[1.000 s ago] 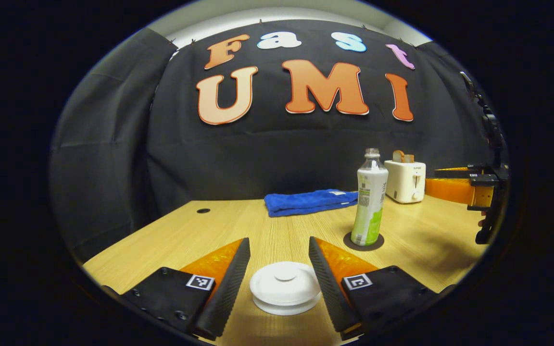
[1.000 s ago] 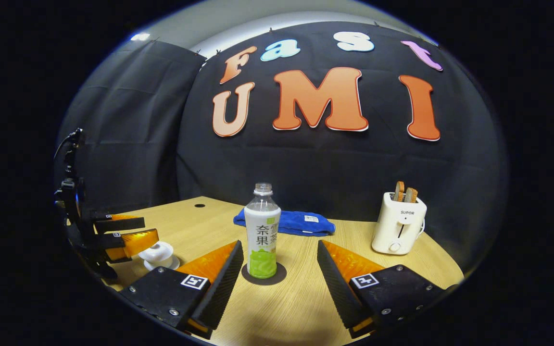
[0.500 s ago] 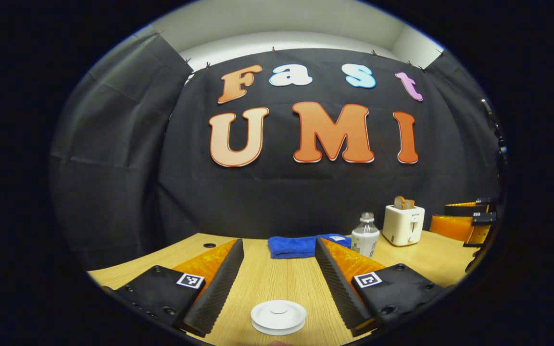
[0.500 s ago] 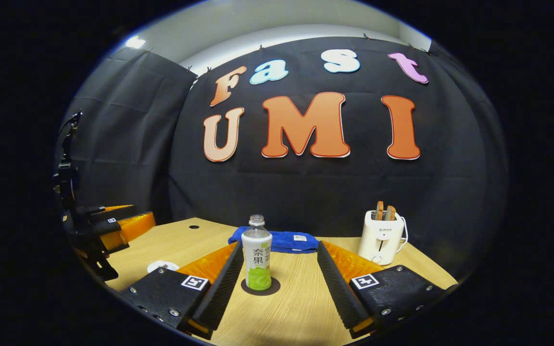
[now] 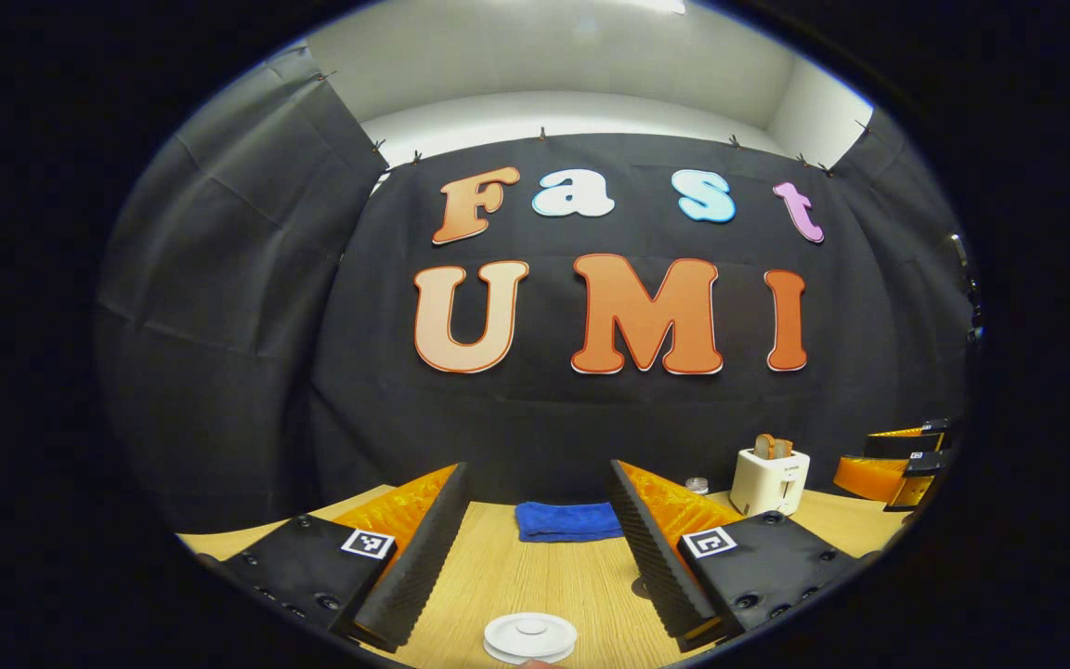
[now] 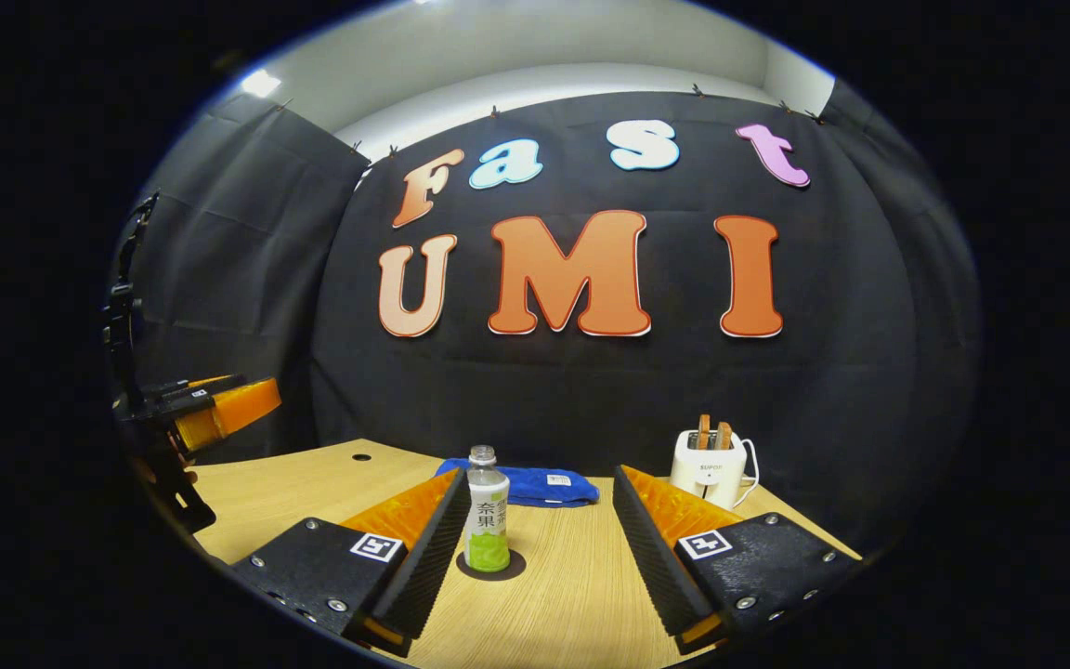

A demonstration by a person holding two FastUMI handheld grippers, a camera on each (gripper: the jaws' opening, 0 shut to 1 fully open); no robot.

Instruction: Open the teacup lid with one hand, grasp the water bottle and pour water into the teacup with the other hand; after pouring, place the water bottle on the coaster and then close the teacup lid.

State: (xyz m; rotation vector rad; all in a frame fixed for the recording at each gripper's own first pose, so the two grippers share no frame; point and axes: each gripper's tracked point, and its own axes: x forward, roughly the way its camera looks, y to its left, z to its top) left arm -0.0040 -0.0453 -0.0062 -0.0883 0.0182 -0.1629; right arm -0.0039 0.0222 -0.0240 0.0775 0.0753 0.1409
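1. Left gripper (image 5: 535,544) has its fingers spread wide and is holding nothing. The teacup lid (image 5: 530,636) sits on the table (image 5: 535,581) right below and between them, at the bottom edge of the left gripper view. I can't see the cup body under it.
2. Right gripper (image 6: 535,544) is the same deal: fingers wide apart, empty. The water bottle (image 6: 487,509) stands upright on its coaster (image 6: 493,567) ahead of it, close to the left finger in the right gripper view.
3. The lid looks like ceramic, so I'd guess smooth, a bit slippery and chippable. There's a small raised knob in the middle, and I'd pinch that or the rim, gently.
4. The bottle looks like thin plastic with a wrap label and no cap that I can make out. I'd guess it's light and squashy, so I'd grab mid-body on the label, not the neck, and not squeeze hard.
5. Room-wise: a blue towel (image 6: 535,485) lies behind the bottle, and a toaster (image 6: 707,466) sits off to the right, well apart from it. There's plenty of bare wood around both targets.
6. The table's near edge is close under both grippers, so I'd mind that when setting anything down.
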